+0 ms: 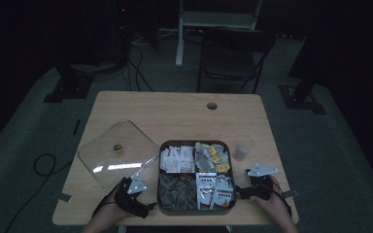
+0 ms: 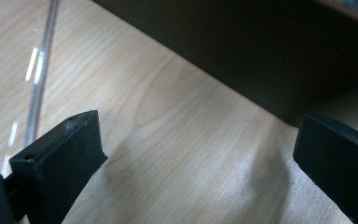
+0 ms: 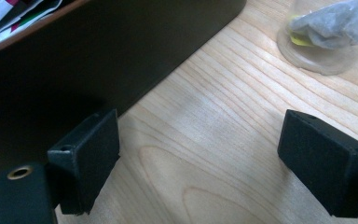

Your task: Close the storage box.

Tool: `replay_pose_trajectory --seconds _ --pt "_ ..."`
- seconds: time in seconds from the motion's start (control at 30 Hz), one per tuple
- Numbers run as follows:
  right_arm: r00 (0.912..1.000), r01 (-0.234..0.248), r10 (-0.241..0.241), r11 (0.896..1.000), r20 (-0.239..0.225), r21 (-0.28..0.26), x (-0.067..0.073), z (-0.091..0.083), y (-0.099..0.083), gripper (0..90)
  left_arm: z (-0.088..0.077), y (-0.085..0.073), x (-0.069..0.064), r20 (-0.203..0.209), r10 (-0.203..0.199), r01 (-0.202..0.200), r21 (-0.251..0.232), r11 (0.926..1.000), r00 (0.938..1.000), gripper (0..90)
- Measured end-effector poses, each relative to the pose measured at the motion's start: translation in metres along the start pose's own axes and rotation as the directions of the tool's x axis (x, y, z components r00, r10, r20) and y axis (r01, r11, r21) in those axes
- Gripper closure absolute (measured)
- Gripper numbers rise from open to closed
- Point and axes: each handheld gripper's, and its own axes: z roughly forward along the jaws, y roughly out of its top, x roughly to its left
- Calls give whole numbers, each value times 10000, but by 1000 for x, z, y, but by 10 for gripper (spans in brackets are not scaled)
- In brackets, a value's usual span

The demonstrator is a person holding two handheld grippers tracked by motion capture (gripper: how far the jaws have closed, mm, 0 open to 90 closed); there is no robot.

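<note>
Claws flanking the tray, one at each near corner, probably readying to steady or shift it. Left claw resting low on the desk, jaws spread wide and gripping nothing, dark tray wall looming just ahead, lid edge lying off to one side. Right claw likewise released, jaws parted over bare wood, tray wall close beside one jaw, cup standing farther off with a crumpled packet inside. Sitting at the desk's near edge, between both hands, tray showing four compartments of sachets. Lying flat to its left, clear lid, likely set aside to leave the sachets reachable. Standing just beside the tray's far right corner, cup, probably to receive them.
</note>
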Motion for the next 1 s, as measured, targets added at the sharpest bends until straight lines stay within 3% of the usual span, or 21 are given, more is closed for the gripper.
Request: replay_pose_trajectory --seconds 0.2,0.47,0.53,0.6,0.63,0.83,1.0 --pt "10000 1 -1 10000 -2 1 0 0 0 121 -7 1 4 55 -25 25 -6 10000 10000 26" --pt "10000 -5 5 10000 -9 5 0 0 0 120 -18 0 12 -477 -440 417 -478 9980 9979 26" --pt "10000 -6 6 10000 -9 4 0 0 0 120 -22 0 17 -864 -600 550 -586 9968 9945 27" --pt "10000 -5 5 10000 -9 4 0 0 0 120 -23 0 20 -924 -739 684 -609 9958 9930 27" --pt "10000 -8 8 10000 -7 3 0 0 0 120 -25 -1 26 -1095 -1013 940 -703 9931 9888 27" --pt "10000 -6 6 10000 -8 5 0 0 0 120 -30 -1 36 -1277 -1403 1279 -1001 9867 9818 27" --pt "10000 -6 6 10000 -6 3 0 0 0 120 -34 -2 46 -1679 -1830 1628 -1271 9784 9687 27"
